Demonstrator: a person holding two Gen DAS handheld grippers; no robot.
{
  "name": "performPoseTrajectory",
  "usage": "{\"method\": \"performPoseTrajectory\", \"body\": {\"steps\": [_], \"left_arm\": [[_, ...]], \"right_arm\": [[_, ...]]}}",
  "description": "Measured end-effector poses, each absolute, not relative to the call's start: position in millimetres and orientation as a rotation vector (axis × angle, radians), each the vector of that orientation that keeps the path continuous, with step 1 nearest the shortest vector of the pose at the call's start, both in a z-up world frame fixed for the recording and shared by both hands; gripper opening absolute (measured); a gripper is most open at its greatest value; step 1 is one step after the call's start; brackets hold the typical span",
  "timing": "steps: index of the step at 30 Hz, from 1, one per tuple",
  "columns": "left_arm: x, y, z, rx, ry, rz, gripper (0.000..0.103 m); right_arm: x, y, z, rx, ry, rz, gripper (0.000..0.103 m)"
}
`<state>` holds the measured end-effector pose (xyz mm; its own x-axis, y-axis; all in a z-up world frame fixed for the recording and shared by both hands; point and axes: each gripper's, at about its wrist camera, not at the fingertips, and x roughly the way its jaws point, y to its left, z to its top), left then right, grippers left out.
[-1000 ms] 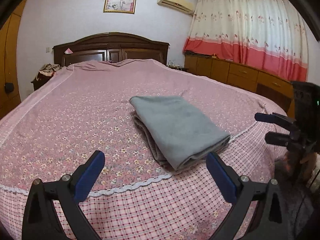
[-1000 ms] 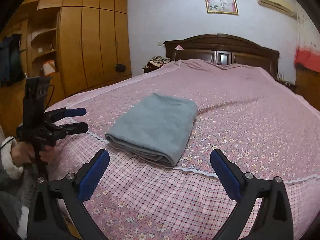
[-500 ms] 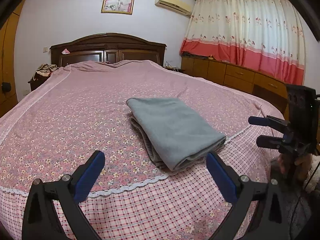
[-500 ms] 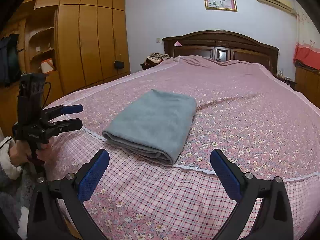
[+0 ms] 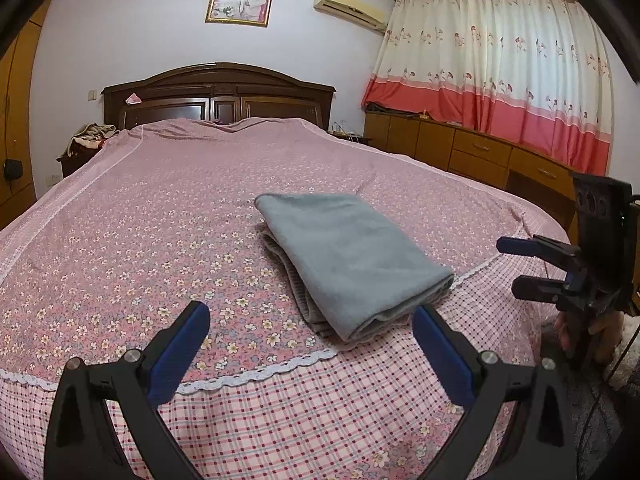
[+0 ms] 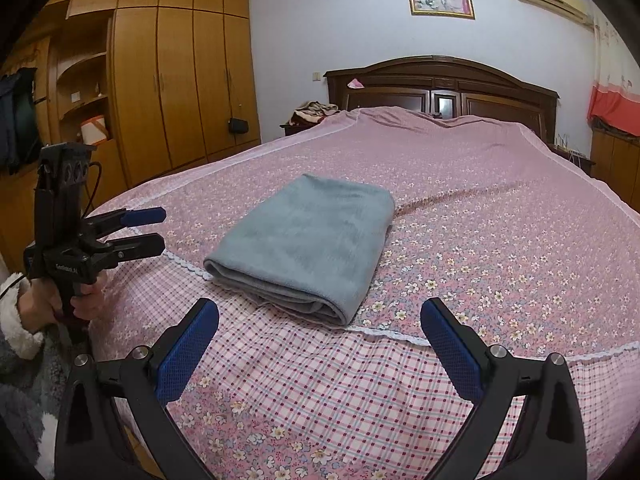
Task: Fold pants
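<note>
Folded pants (image 5: 352, 260) lie on the bed (image 5: 140, 220). Left gripper (image 5: 310, 344) and right gripper (image 6: 320, 340): jaws spread wide, empty.

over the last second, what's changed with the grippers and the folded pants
Little changed. The right hand-held gripper, seen from the left wrist, drifted slightly inward and up beside the bed; the left hand-held gripper drifted only slightly in the right wrist view. Nothing was gripped or released. Both remain open and empty, clear of the folded grey pants, which lie unmoved.
</note>
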<state>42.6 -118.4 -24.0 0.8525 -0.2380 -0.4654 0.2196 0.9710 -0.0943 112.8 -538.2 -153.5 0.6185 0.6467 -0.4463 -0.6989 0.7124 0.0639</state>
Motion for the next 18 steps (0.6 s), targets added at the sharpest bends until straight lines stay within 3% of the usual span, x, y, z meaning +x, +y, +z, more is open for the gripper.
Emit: {"method": "performPoseTrajectory", "body": {"steps": [18], "left_arm": [[44.1,-123.2,-26.0,-0.030,0.500,-0.248,0.103]], "right_arm": [[111.2,-531.1,-156.2,-0.145,0.483,0.776,0.103]]}}
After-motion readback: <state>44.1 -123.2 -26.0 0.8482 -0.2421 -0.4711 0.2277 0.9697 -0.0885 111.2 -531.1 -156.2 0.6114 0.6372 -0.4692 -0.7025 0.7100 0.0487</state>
